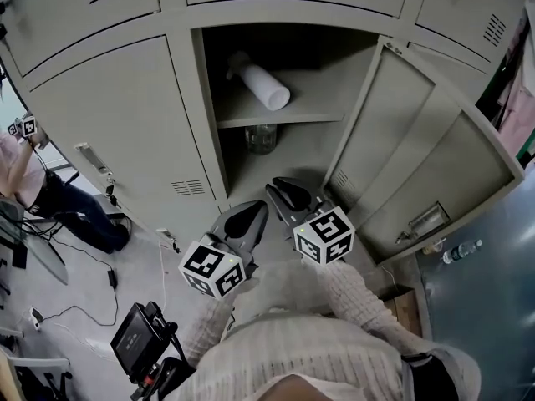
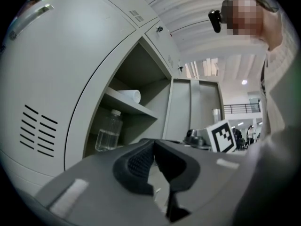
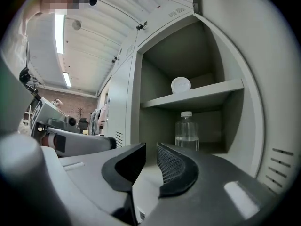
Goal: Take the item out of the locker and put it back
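One locker [image 1: 211, 107] of plain grey sheet metal stands open, its single flat door [image 1: 418, 149] swung out to the right. One thin metal shelf [image 1: 276, 120] splits the inside into two compartments. Each compartment holds one thing. In the upper one, a smooth white cylinder [image 1: 261, 82] lies on its side on the shelf. In the lower one, a clear plastic bottle [image 1: 261, 138] stands upright; it is ribbed, has a white cap and is partly filled with clear liquid.

Two grippers are held level in front of the opening, outside the locker and apart from both things. Each has a grey shell, two black curved pads with a fine grid texture, and one cube with black-and-white square markers.

The left gripper [image 1: 251, 214] has its pads pressed together at the tips, with nothing between them. The right gripper [image 1: 288, 192] shows a slim gap between its pads in its own view, and that gap is empty too.

One more small clear bottle [image 1: 458, 251] lies on the floor, below the door's outer corner.
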Demonstrator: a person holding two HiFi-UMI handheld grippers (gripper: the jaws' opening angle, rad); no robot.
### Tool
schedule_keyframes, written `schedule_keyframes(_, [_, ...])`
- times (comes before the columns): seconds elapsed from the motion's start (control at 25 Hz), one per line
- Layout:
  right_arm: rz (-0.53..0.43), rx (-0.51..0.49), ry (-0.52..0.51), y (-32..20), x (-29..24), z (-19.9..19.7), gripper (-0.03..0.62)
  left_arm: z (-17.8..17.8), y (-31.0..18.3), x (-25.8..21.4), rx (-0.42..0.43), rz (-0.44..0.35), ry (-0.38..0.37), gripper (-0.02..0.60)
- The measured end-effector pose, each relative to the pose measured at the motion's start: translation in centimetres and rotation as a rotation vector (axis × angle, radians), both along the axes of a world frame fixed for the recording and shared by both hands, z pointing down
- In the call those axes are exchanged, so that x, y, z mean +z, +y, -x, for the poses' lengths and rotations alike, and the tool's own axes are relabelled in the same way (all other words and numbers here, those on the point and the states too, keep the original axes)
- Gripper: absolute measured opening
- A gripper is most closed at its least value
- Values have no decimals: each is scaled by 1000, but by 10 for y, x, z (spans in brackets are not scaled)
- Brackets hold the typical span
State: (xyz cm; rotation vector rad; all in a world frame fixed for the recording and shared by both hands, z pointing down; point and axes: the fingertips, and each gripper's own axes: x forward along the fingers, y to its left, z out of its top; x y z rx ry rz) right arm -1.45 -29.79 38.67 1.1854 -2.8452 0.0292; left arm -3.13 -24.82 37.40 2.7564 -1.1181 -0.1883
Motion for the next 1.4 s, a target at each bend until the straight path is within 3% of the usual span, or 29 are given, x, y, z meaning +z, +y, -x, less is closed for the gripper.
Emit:
schedule_keyframes(0.36, [-2, 64, 6, -72, -6, 10, 179, 3, -26, 6, -11, 27, 29, 8])
schedule_keyframes(0.92, [61, 175, 23, -158, 6, 11, 413, -2, -52, 3, -4, 5, -4, 8])
schedule_keyframes(1.4, [84, 194, 81, -201, 16, 21, 457, -1, -55, 12, -7, 39, -8, 8])
